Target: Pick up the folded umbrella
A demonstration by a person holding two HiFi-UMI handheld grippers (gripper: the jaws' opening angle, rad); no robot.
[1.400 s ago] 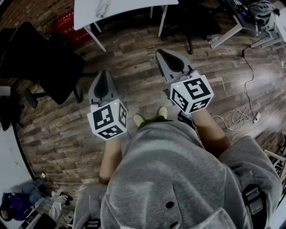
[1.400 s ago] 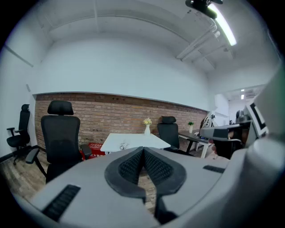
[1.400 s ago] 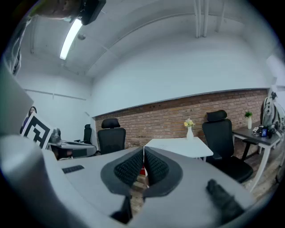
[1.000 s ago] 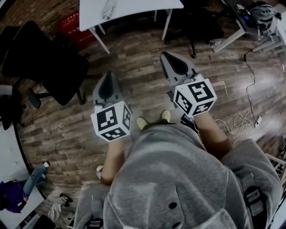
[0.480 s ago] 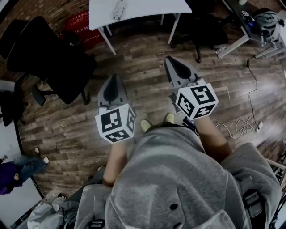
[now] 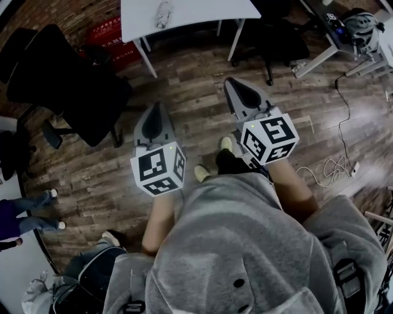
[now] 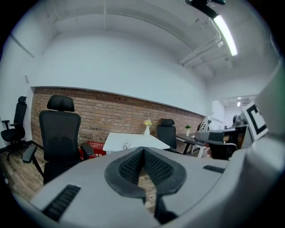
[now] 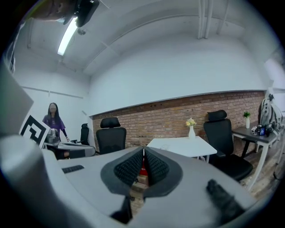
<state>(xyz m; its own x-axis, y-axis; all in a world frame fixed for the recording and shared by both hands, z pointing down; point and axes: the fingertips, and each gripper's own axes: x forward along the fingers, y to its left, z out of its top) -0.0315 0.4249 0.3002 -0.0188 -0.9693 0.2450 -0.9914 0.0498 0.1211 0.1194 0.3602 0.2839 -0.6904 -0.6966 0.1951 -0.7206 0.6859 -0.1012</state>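
Note:
The folded umbrella [image 6: 162, 13] is a small pale bundle lying on a white table [image 6: 202, 9] at the top of the head view. It shows as a tiny shape [image 7: 126, 144] on that table in the left gripper view. My left gripper [image 6: 155, 110] and right gripper [image 6: 233, 83] are held side by side over the wooden floor, well short of the table, both pointing toward it. Each is shut with nothing between its pads [image 7: 143, 151] [image 8: 143, 152].
A black office chair [image 6: 67, 92] stands left of my path and another [image 6: 276, 37] sits behind the table at right. A red crate [image 6: 107, 34] lies beside the table leg. A vase with flowers [image 8: 191, 129] stands on the table. A cable [image 6: 334, 162] trails at right. People stand at lower left [image 6: 18, 221].
The table, chairs and floor have slid down the head view as the person walks toward the table. Both grippers stay shut and side by side.

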